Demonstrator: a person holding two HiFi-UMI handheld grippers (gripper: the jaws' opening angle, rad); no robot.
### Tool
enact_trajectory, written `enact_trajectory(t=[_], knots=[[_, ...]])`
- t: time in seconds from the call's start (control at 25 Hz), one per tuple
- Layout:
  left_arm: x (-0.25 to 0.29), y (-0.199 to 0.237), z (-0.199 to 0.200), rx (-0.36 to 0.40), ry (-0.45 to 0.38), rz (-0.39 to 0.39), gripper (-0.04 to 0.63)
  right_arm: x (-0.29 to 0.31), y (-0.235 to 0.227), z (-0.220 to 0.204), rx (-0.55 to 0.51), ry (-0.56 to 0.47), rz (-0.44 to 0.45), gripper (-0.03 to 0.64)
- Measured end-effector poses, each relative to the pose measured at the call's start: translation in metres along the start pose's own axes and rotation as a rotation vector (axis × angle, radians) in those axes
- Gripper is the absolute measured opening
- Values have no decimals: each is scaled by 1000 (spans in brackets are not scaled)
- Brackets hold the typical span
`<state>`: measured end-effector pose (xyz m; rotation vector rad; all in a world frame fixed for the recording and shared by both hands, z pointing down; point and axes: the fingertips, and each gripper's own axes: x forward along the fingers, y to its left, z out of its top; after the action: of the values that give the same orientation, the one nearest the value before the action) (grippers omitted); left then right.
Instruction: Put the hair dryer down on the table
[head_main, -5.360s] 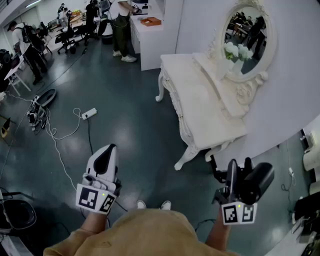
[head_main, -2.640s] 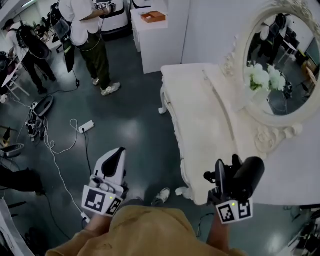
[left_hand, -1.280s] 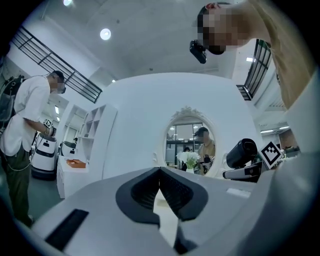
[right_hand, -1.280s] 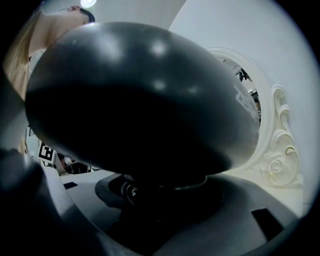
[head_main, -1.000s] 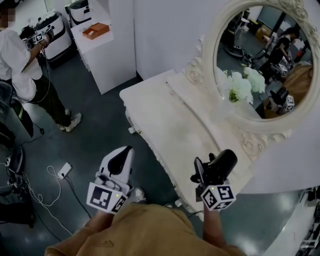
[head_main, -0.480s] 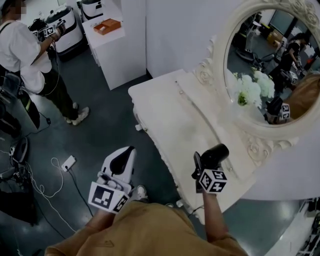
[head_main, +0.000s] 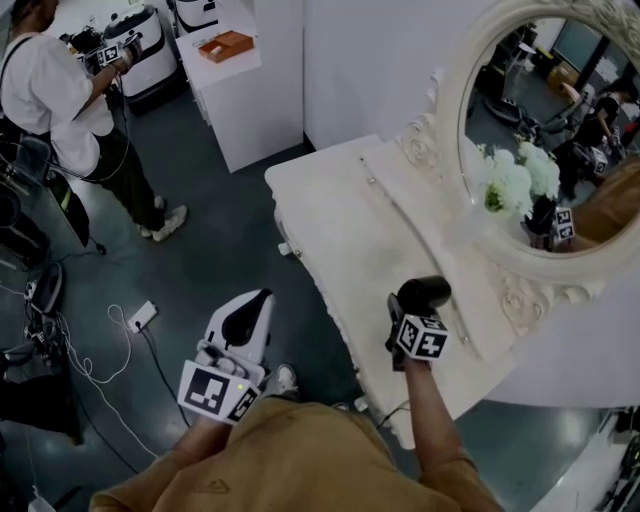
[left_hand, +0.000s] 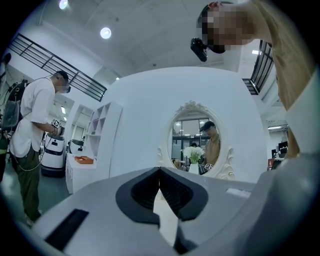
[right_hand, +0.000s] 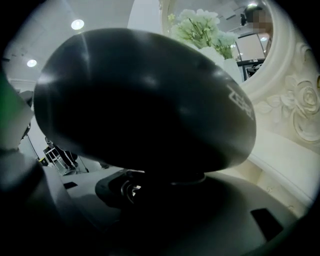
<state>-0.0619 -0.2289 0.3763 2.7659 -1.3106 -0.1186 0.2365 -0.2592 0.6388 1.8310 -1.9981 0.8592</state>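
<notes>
The black hair dryer (head_main: 426, 291) is held in my right gripper (head_main: 408, 312), which is shut on its handle just above the near end of the white dressing table (head_main: 335, 215). In the right gripper view the dryer's rounded body (right_hand: 145, 95) fills most of the picture, and the right gripper (right_hand: 150, 197) clamps the handle below it. Whether the dryer touches the tabletop is hidden. My left gripper (head_main: 248, 310) hangs over the floor to the left of the table, its jaws shut with nothing in them; in its own view the left gripper (left_hand: 160, 186) points level at the mirror.
An oval mirror (head_main: 560, 110) with white flowers (head_main: 512, 180) stands at the table's back. A person (head_main: 60, 90) stands at far left by a white cabinet (head_main: 245, 100) with an orange tray (head_main: 226, 46). A power strip (head_main: 141, 316) and cables lie on the floor.
My right gripper has come down and forward with the hair dryer, from beside the table's near edge to low over its top. The left gripper has stayed put.
</notes>
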Motion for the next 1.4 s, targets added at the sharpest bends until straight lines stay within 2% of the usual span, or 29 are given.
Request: enact_trajectory(t=[0.16,0.64,1.0,1.4], knots=[[-2,1,-4,-10,8,14,5,11,-2,6,-7,32,-21,256],[-20,9,-6,0,26,60,5,37,-7,-15,31,118,-43,258],[-20,11,-8,4,38,50,5,59,-16,-20,60,194,-93,259],[-23,21,-13,-4,52,54,5,74,-8,-24,18,235,-110,261]])
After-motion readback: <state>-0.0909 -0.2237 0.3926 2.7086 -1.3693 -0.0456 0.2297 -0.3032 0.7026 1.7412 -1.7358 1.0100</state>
